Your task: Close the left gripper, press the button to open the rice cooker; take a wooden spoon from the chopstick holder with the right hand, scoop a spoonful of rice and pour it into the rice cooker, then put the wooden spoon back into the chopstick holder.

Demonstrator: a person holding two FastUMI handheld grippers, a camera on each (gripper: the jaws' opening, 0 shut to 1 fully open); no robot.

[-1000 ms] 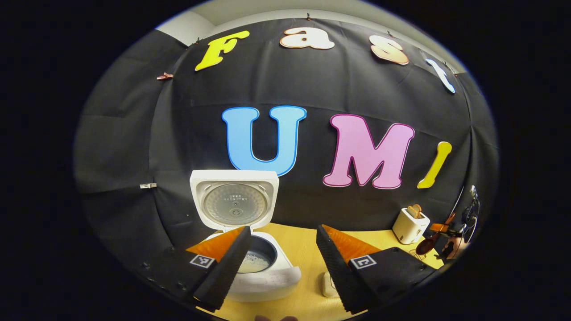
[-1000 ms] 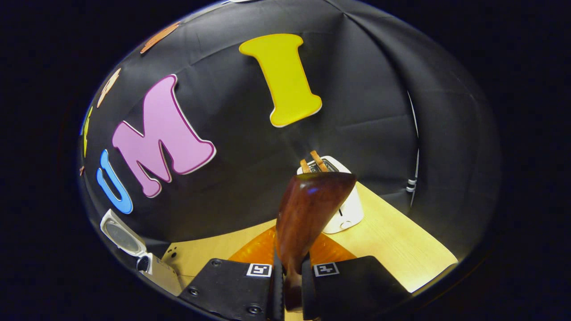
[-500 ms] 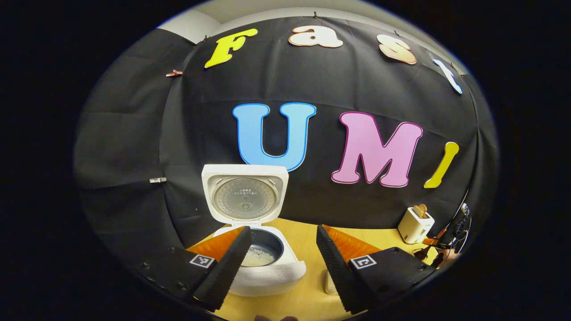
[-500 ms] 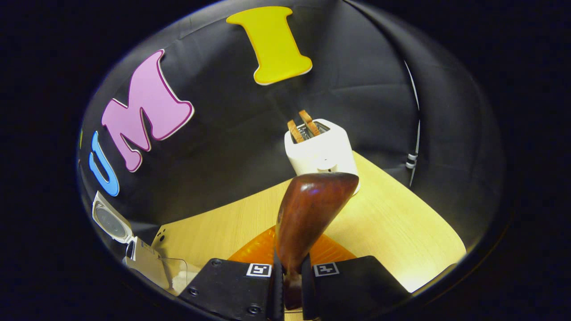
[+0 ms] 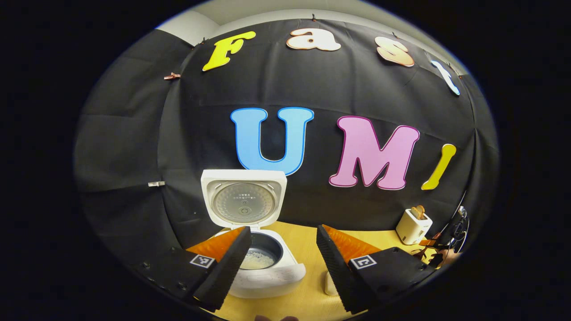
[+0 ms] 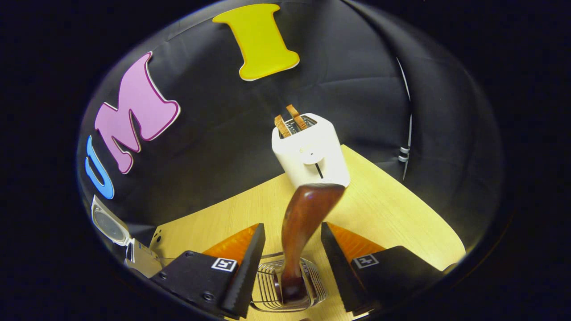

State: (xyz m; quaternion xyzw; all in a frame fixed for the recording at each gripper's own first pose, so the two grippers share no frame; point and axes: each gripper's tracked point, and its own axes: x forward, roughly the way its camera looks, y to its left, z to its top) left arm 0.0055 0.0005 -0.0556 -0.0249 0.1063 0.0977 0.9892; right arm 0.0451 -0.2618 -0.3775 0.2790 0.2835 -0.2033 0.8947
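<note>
Both claws stood wide open: the right claw [image 6: 292, 263] had its fingers apart beside the wooden spoon [image 6: 303, 223], which stood in the wire chopstick holder [image 6: 267, 285]. Pulling back crookedly could knock the spoon and tip the holder.

The left claw [image 5: 281, 263] held nothing, facing the open rice cooker [image 5: 263, 272].

The left gripper [image 5: 280, 263] hangs with jaws apart above the table [image 5: 308, 249]. Beyond its left finger the cooker [image 5: 263, 267] stands lid-up, rice [image 5: 256, 260] inside. A toaster [image 5: 413, 226] sits far right.

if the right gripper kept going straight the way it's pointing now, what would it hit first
Most likely the wooden spoon, standing between the open right gripper's fingers with its handle in the wire chopstick holder. Past it comes the white toaster, though depth is hard to judge here.
</note>
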